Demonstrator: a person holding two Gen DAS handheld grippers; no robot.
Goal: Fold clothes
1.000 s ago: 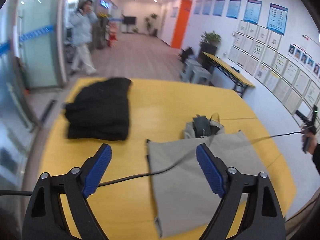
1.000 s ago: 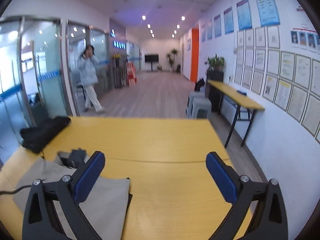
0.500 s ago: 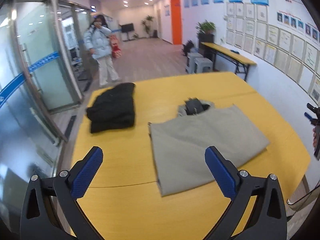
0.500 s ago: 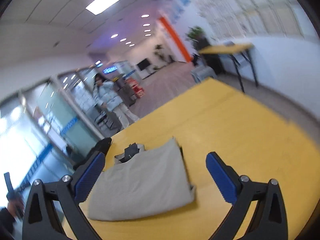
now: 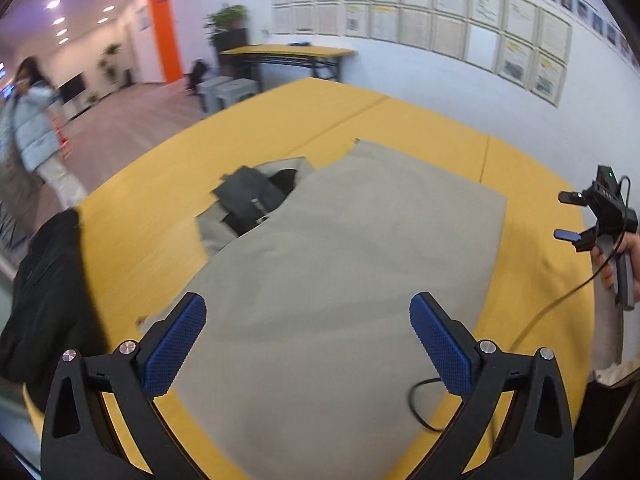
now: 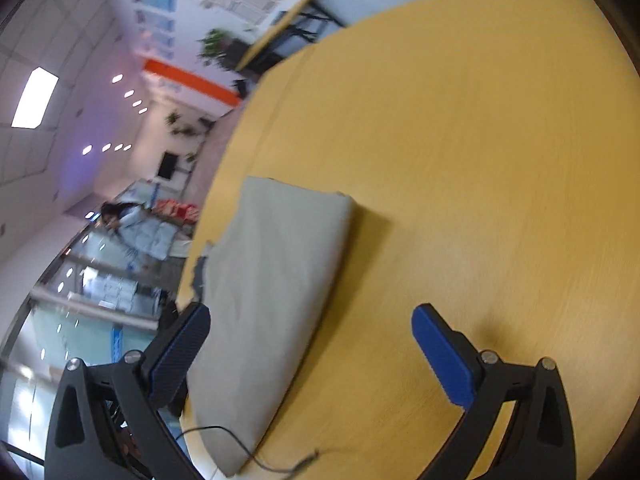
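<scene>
The left gripper (image 5: 307, 338) has just been opening and stands spread wide, empty, over the folded grey garment (image 5: 340, 280) mid-frame on the yellow table (image 5: 168, 184). The right gripper (image 6: 311, 344) gapes too, holding nothing, garment at lower left.

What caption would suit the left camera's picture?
Open left gripper above a folded grey garment on a yellow table.

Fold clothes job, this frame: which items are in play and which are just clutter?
In play:
- grey garment, lying partly folded on the yellow table
- left gripper, open above it
- right gripper, open at its edge

Clutter:
- black garment at the table's edge (may be next in line)
- thin black cable
- grey stools
- passer-by in the corridor
</scene>
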